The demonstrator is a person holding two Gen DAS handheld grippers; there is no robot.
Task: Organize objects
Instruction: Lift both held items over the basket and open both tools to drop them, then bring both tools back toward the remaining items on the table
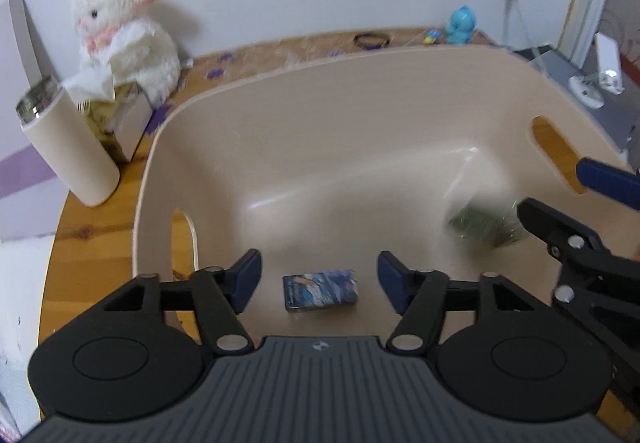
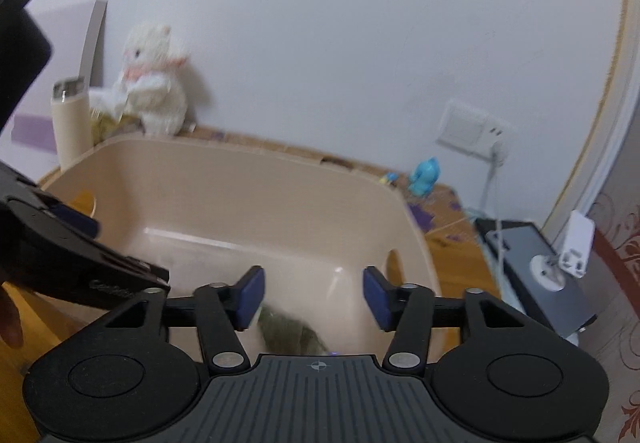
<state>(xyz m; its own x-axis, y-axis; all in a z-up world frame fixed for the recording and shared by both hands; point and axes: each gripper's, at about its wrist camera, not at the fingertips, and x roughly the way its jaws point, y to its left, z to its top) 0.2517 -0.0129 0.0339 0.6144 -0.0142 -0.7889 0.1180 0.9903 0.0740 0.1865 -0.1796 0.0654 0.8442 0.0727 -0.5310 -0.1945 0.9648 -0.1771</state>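
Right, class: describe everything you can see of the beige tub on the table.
The beige tub looks like smooth, slightly glossy plastic, with rounded corners, sloping walls and a slot handle cut into each end. It stands upright on the wooden table. Inside, a small blue box lies flat on its floor, and a blurred greenish packet sits near the right wall. Both grippers hang open above it, not touching.

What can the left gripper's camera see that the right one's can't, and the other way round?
Only the left view shows the small blue box lying on the tub floor and a dark ring on the table. Only the right view shows the edge of a person's hand. Both show the beige tub, a blurred greenish packet inside it, the white plush toy and the cream bottle.
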